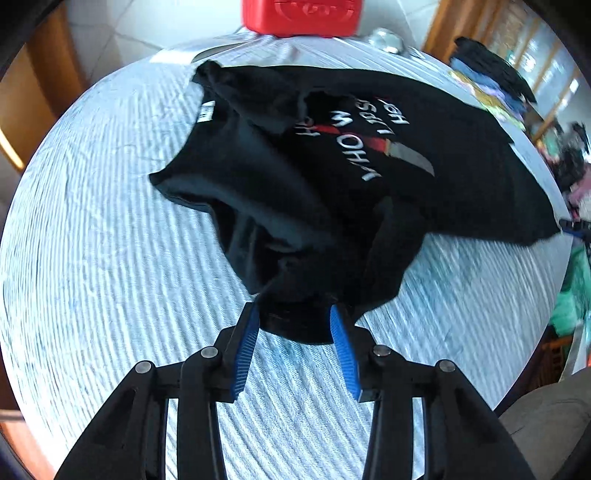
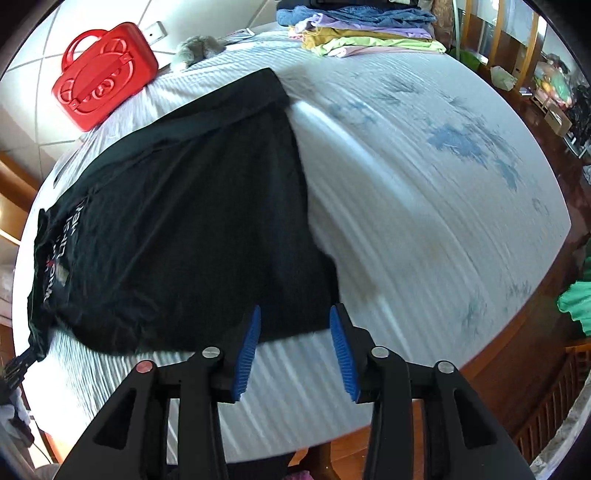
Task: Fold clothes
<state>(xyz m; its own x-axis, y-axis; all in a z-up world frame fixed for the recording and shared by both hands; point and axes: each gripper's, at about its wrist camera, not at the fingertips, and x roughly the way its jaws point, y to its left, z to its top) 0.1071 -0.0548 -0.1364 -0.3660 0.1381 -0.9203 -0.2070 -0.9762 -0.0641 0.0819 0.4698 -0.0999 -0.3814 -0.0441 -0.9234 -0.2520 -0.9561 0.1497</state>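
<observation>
The left gripper [image 1: 293, 317] points steeply down at the bed [image 1: 92, 240], its jaws partly open with a bunched black fold of the shirt [image 1: 280, 177] lying between the blue pads [image 1: 245, 350]; the cloth reaches both pads near their tips, but whether they press on it cannot be told. Beyond these jaws the shirt rises in a crumpled heap, then spreads flat away to the right, with white lettering and a red mark showing upside down on it. Past the shirt, at the bed's far edge, stands a red case [image 1: 299, 16], and far to the right of the jaws lies a stack of clothes [image 1: 491, 81]. The right gripper [image 2: 295, 319] also tilts down, jaws partly open, and the shirt's [image 2: 184, 221] near edge lies in the gap between its pads [image 2: 247, 354]; the hem sits between the tips without clear pinching, so no firm hold shows. From these jaws the shirt stretches flat ahead and to the left, its printed end far left. Right of the jaws the striped sheet [image 2: 424, 221] lies bare with faint blue blotches. Farther off, the red case [image 2: 103, 74] leans at the upper left, and folded clothes [image 2: 369, 33] are piled at the bed's far edge.
</observation>
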